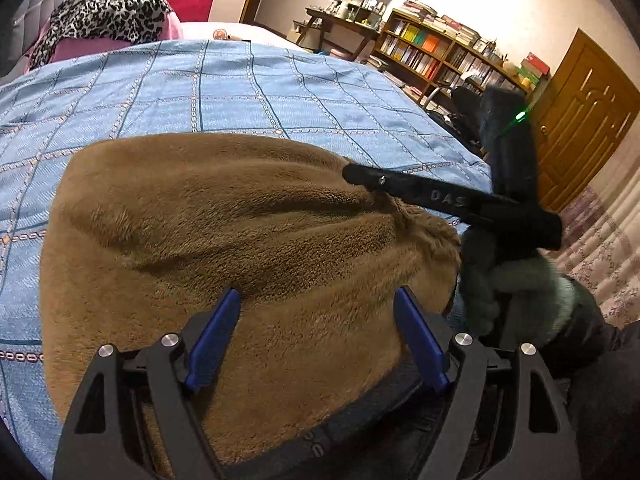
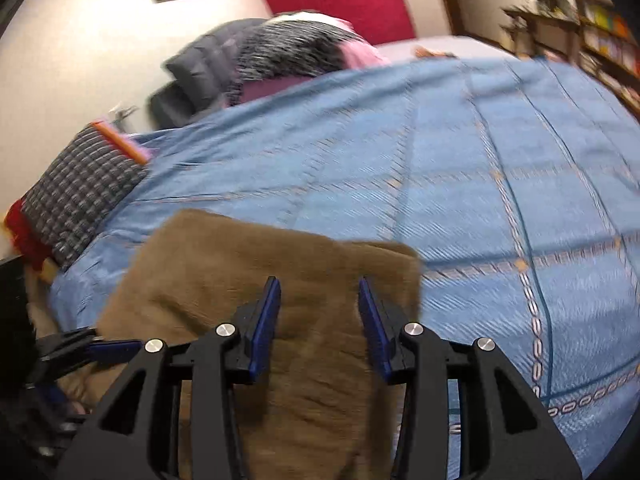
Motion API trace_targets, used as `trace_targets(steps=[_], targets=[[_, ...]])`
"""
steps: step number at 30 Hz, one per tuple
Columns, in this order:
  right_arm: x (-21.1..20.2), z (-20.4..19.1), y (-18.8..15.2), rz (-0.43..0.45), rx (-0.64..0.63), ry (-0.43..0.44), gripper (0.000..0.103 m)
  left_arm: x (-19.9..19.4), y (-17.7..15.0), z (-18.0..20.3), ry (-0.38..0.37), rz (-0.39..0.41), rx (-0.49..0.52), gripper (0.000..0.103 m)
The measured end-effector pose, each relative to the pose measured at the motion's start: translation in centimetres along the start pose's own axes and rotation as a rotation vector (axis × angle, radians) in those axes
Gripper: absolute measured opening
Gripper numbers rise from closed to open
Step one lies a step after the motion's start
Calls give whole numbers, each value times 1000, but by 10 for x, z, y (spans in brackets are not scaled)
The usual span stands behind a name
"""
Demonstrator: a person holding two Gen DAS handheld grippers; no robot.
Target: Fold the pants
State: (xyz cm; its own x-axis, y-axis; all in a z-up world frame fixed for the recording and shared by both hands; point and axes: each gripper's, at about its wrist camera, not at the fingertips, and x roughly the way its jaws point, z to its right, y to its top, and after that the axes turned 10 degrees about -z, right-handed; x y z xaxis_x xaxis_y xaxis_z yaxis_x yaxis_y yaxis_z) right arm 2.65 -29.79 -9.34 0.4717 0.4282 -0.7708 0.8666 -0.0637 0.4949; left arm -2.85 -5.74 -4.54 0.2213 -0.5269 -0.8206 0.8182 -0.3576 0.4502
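Left wrist view: the left gripper (image 1: 316, 320) hangs spread over one pair of brown fleece pants (image 1: 224, 240) lying just ahead on the blue bedspread (image 1: 240, 88); pinch both layers squarely at the near hem. Right wrist view: the right gripper (image 2: 319, 316) is also spread, with the pants beneath and ahead. Two grippers, one garment.
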Motion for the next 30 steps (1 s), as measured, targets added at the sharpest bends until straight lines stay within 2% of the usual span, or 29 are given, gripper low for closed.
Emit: trace_targets(steps=[2, 6, 10, 14, 18, 21, 24, 30], targets=[[5, 9, -6, 10, -3, 16, 43, 2, 0, 0, -4, -7, 1, 79], [8, 3, -8, 22, -45, -22, 43, -1, 5, 1, -4, -13, 5, 79], [7, 5, -9, 23, -45, -13, 43, -19, 13, -4, 0, 37, -22, 80], [-12, -3, -12, 49, -47, -15, 45, -35, 20, -12, 37, 83, -41, 80], [-40, -22, -23, 81, -129, -8, 45, -44, 22, -25, 78, 100, -72, 80], [-46, -31, -38, 51, -216, -25, 45, -48, 23, -36, 96, 109, -107, 80], [-41, -36, -56, 16, -299, -80, 46, -47, 17, -41, 95, 100, -123, 80], [-32, -22, -67, -15, -292, -61, 49, -27, -3, -37, 104, 42, -111, 81]])
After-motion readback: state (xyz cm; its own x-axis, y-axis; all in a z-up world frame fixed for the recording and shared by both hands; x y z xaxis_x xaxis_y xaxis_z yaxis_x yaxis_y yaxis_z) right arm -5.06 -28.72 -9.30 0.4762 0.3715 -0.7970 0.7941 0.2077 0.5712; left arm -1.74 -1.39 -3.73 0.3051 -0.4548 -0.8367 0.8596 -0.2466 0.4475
